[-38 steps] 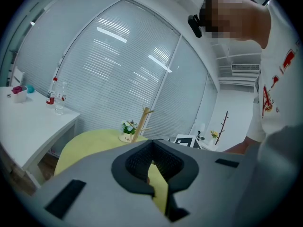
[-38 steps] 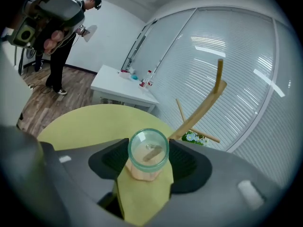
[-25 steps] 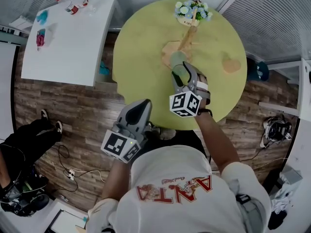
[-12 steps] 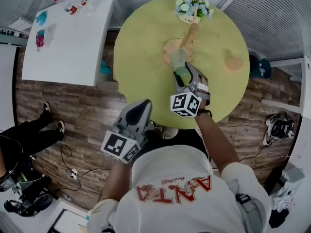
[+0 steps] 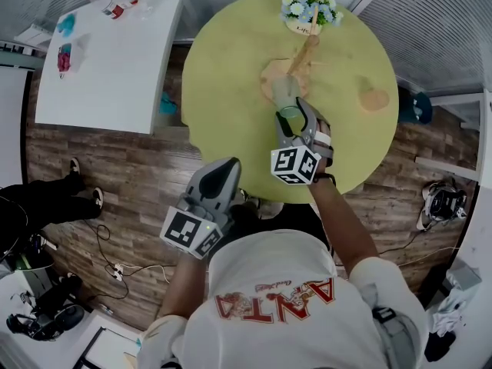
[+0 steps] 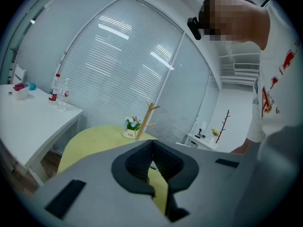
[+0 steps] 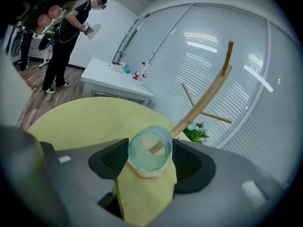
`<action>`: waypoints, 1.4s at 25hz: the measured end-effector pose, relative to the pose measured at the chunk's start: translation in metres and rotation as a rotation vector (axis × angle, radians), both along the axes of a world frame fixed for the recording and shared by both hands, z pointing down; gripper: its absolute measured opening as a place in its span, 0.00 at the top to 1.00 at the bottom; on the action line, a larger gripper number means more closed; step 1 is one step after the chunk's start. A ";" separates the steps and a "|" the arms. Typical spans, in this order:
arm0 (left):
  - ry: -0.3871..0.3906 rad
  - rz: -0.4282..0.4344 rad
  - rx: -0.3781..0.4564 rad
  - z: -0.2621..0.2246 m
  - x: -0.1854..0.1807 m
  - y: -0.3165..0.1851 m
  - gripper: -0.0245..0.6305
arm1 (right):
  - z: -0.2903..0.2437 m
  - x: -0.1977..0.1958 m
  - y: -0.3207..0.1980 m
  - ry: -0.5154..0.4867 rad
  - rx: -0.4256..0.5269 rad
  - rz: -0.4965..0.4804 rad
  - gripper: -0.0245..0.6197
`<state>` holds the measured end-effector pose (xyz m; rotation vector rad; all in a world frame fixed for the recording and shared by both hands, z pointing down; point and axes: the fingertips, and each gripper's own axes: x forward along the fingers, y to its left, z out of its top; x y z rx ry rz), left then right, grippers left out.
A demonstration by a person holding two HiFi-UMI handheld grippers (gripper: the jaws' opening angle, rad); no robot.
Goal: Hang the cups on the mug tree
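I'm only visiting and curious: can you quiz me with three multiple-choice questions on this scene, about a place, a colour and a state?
1. Where are the flowers? A) far edge of the round table B) on a chair C) in a gripper
2. The cup's colour? A) red B) see-through green C) black
3. The left gripper is: A) gripping a cup B) around a bottle C) closed, empty
A: they stand beyond the mug tree. B: seen between the right gripper's jaws. C: nothing sits between its jaws.
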<state>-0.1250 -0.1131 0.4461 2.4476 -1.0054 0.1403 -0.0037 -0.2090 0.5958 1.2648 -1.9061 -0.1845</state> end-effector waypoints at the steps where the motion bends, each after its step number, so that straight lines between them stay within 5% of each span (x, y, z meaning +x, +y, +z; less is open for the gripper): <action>1: 0.001 0.000 0.000 0.000 0.000 -0.001 0.95 | -0.002 -0.001 0.000 -0.006 0.002 -0.002 0.55; 10: 0.018 0.017 0.022 -0.009 0.007 -0.003 0.95 | -0.033 -0.002 0.005 -0.077 0.009 -0.019 0.50; 15: 0.029 0.034 0.049 -0.021 0.017 -0.004 0.95 | -0.075 -0.005 0.018 -0.230 0.032 -0.035 0.51; 18: 0.031 0.042 0.068 -0.030 0.024 -0.005 0.95 | -0.108 -0.004 0.033 -0.333 0.046 -0.046 0.57; 26: 0.096 0.046 0.122 -0.069 0.041 -0.006 0.95 | -0.184 0.009 0.083 -0.575 0.104 -0.111 0.93; 35: 0.096 0.095 0.216 -0.106 0.072 0.005 0.95 | -0.244 0.074 0.106 -0.760 0.189 -0.033 0.96</action>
